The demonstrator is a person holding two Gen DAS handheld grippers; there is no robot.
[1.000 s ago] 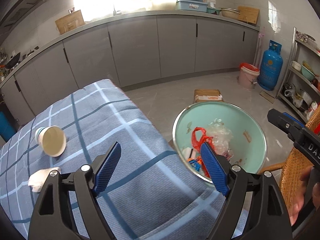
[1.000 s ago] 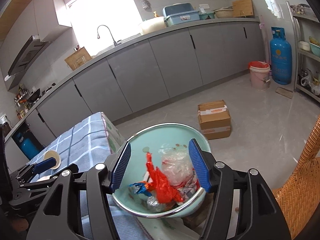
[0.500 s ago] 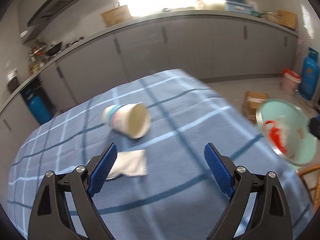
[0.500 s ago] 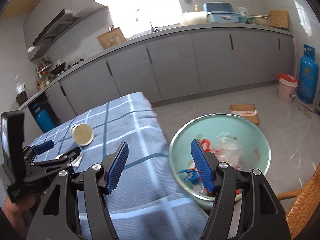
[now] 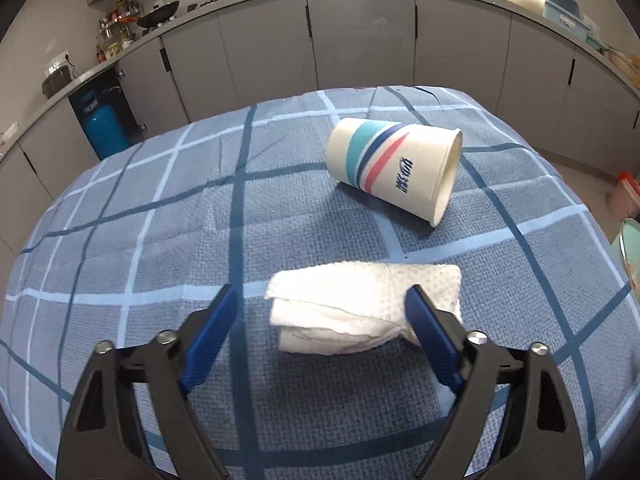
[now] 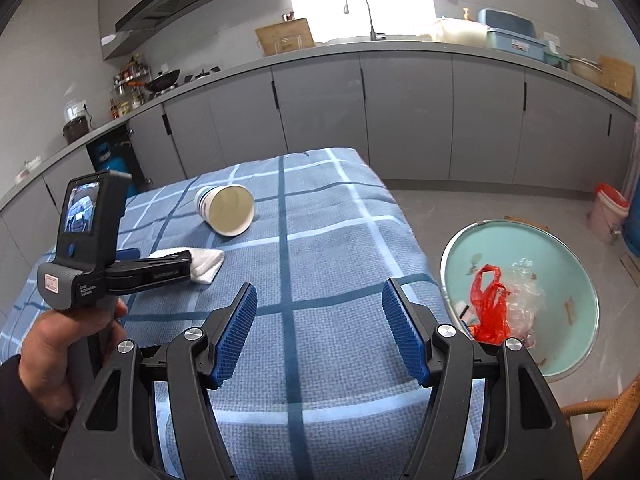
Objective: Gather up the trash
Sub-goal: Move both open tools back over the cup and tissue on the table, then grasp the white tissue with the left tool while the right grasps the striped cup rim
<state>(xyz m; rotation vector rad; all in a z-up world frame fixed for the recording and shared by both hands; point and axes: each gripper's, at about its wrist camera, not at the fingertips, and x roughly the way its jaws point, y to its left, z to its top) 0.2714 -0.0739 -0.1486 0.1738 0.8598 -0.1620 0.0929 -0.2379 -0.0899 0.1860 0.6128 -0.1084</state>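
A folded white tissue [image 5: 352, 312] lies on the blue checked tablecloth [image 5: 200, 220], between the jaws of my left gripper [image 5: 322, 294]. The jaws are closing; the right fingertip overlaps the tissue's end and the left fingertip stands clear of it. Behind the tissue a striped paper cup [image 5: 394, 170] lies on its side. In the right wrist view the cup [image 6: 228, 210] shows its mouth, and the left gripper [image 6: 176, 264], held by a hand, reaches the tissue [image 6: 206, 264]. My right gripper [image 6: 320, 286] hangs open and empty over the table's near edge.
A mint-green basin [image 6: 560, 248] holding a red bag [image 6: 488, 308] and clear plastic sits low to the right of the table. A wicker chair [image 6: 608, 420] is at the lower right. A red-lidded bucket [image 6: 608, 208] and grey cabinets [image 6: 400, 112] stand behind.
My left gripper swung left from beside the basin, across the cup, down onto the tissue, and its jaws narrowed. My right gripper moved left from over the basin to the table's edge.
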